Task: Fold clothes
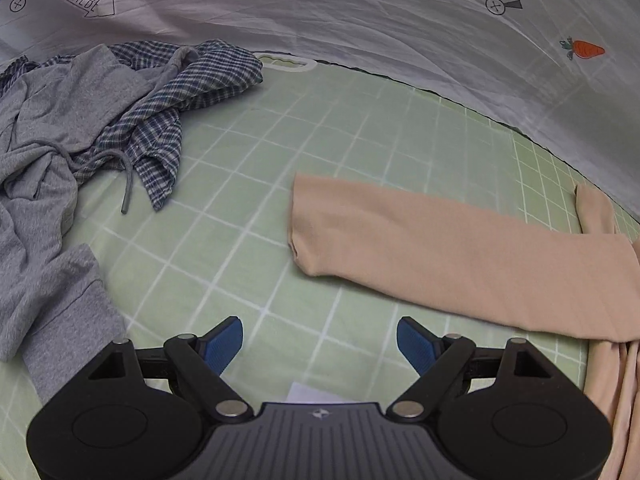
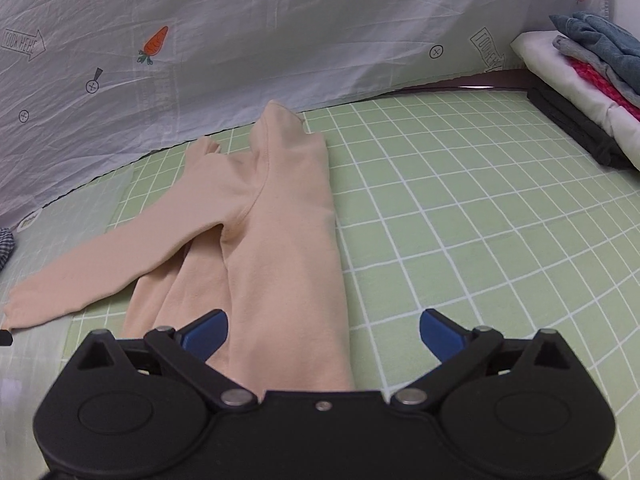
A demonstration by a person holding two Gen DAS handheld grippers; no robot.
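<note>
A beige long-sleeved top (image 2: 280, 216) lies on the green grid mat (image 2: 460, 208), its body folded lengthwise and one sleeve (image 2: 100, 264) stretched out to the left. My right gripper (image 2: 324, 334) hovers open over the body's near end, with the cloth lying under its jaws and no pad pressing on it. In the left wrist view the same sleeve (image 1: 460, 248) lies across the mat (image 1: 248, 200) ahead and to the right. My left gripper (image 1: 320, 344) stands open above bare mat, short of the cuff, with nothing between its blue pads (image 1: 224, 344).
A crumpled heap of a grey drawstring garment (image 1: 48, 152) and a checked shirt (image 1: 172, 108) lies at the left. A stack of folded clothes (image 2: 592, 80) sits at the back right. A white printed sheet (image 2: 260, 32) walls off the back edge.
</note>
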